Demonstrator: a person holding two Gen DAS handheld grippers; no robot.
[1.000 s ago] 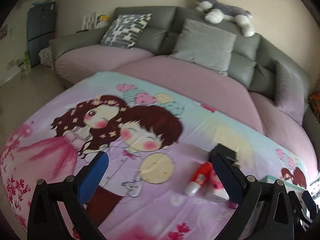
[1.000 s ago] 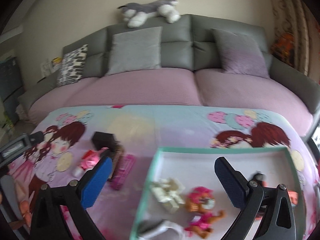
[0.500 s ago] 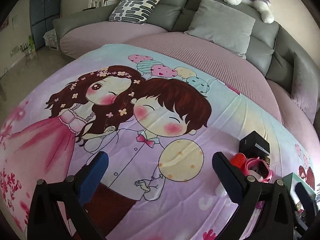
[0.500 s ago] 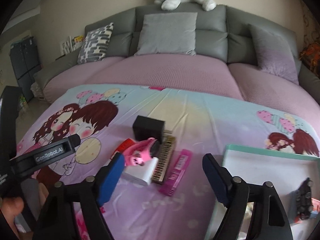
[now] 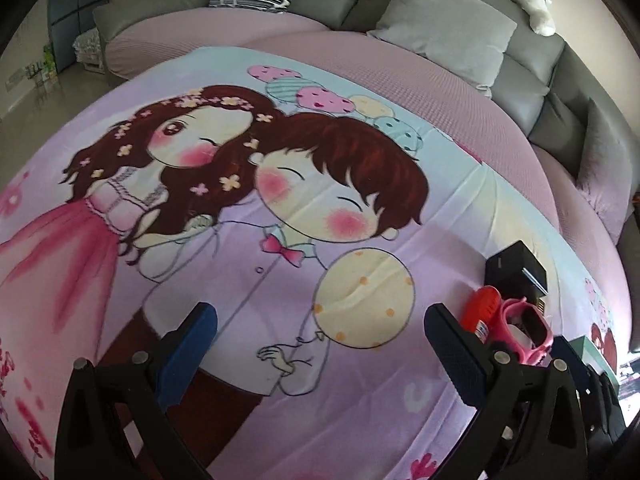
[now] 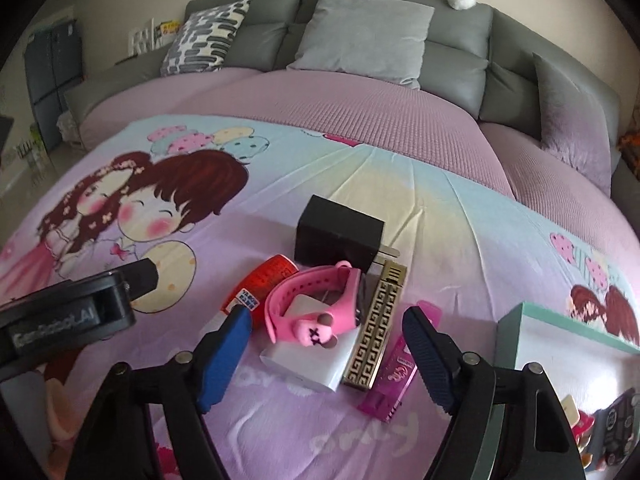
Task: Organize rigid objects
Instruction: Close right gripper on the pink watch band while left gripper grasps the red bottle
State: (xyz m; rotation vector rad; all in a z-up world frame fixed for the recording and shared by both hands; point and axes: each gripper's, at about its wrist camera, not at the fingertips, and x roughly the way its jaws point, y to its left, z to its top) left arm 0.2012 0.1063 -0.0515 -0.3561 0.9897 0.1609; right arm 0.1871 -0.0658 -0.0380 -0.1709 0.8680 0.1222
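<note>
Left wrist view: the left gripper (image 5: 320, 344) hangs over the cartoon-printed cloth (image 5: 248, 272), jaws wide apart with nothing between them. At the right lie a red tube (image 5: 482, 308), a pink watch (image 5: 528, 328) and a black box (image 5: 514, 266).

Right wrist view: the right gripper (image 6: 326, 354) has just been narrowing its jaws, which stand apart around the white adapter (image 6: 316, 354) under the pink watch (image 6: 316, 300), not pressing it. A gold patterned bar (image 6: 380, 324) and magenta stick (image 6: 394, 376) lie just beside; a teal-rimmed tray (image 6: 560, 316) sits right.

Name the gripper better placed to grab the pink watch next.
Right. The right gripper, jaws just closing but empty, frames the pink watch; the left gripper faces bare cloth.
</note>
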